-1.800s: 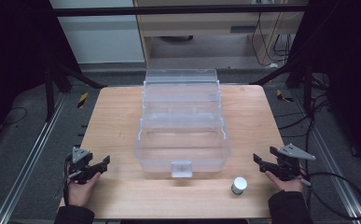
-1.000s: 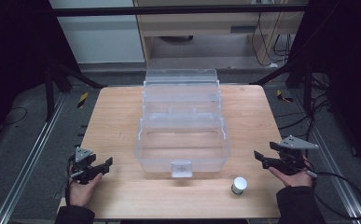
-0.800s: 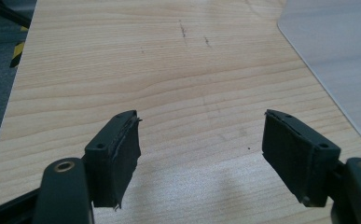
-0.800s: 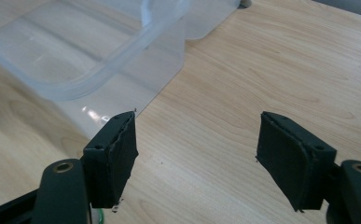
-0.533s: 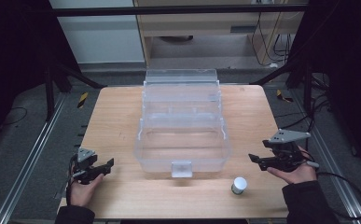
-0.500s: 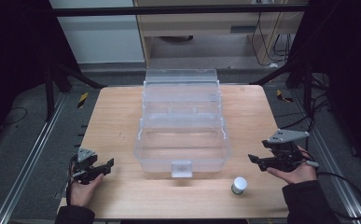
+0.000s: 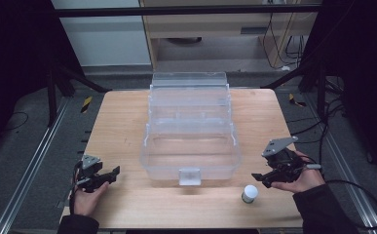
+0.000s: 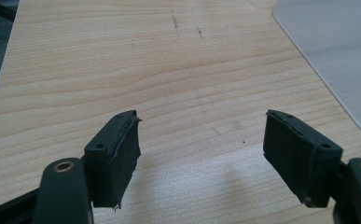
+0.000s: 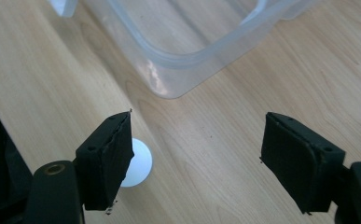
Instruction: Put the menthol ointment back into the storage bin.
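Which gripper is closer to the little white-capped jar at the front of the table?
Right. The right gripper hangs open just beside the small jar, slightly behind it. The left gripper is open too, far across the table, past the clear bin.

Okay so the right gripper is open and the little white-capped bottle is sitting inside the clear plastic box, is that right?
Not quite. The right gripper is open, but the white-capped bottle stands on the wooden table, outside the clear plastic box, near its front right corner. The high view shows this.
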### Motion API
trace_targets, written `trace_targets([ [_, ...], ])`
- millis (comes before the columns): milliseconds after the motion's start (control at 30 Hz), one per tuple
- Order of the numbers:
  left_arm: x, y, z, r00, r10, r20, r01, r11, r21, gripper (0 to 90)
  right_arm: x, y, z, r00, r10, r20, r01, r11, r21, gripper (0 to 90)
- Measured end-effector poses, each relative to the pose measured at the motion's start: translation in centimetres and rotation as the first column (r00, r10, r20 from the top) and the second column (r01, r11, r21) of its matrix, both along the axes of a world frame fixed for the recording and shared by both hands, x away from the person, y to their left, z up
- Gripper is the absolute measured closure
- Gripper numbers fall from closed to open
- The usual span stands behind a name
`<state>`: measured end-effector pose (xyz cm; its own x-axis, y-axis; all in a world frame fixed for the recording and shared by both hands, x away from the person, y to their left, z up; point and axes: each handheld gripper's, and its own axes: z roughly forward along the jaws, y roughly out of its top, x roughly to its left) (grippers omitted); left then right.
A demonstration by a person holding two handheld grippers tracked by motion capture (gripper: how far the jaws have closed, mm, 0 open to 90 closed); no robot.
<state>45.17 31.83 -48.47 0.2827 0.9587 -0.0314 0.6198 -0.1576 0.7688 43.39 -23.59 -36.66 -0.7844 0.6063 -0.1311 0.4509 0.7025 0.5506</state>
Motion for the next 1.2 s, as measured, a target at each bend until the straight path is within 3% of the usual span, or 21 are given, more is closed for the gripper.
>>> trace_targets([
  [433,0.0,-0.1,-0.1,1.0,-0.005,-0.007,0.005,1.0,0.001,26.5,0.0,1.5,-0.1,0.9942,0.081,-0.072,-0.086,0.9937,-0.072,25.2],
  [867,0.1,-0.2,-0.1,0.9998,-0.013,-0.014,0.013,0.9999,0.01,26.4,-0.2,2.9,-2.0,0.9684,0.16,-0.191,-0.193,0.967,-0.166,28.8],
  [1000,0.1,-0.2,-0.1,0.9998,-0.013,-0.014,0.013,0.9998,0.011,26.4,-0.2,3.0,-2.4,0.9661,0.157,-0.205,-0.192,0.9668,-0.168,30.5],
  [1033,0.1,-0.2,-0.1,0.9998,-0.014,-0.015,0.014,0.9998,0.011,26.4,-0.2,3.1,-2.6,0.9627,0.17,-0.21,-0.211,0.9594,-0.188,31.2],
  [1100,0.1,-0.2,-0.1,0.9998,-0.014,-0.015,0.015,0.9998,0.011,26.4,-0.3,3.2,-2.7,0.9612,0.178,-0.211,-0.218,0.9574,-0.189,31.9],
  [1200,0.1,-0.2,-0.1,0.9997,-0.016,-0.015,0.017,0.9998,0.013,26.4,-0.3,3.5,-3.3,0.9503,0.198,-0.24,-0.248,0.9484,-0.198,33.9],
])
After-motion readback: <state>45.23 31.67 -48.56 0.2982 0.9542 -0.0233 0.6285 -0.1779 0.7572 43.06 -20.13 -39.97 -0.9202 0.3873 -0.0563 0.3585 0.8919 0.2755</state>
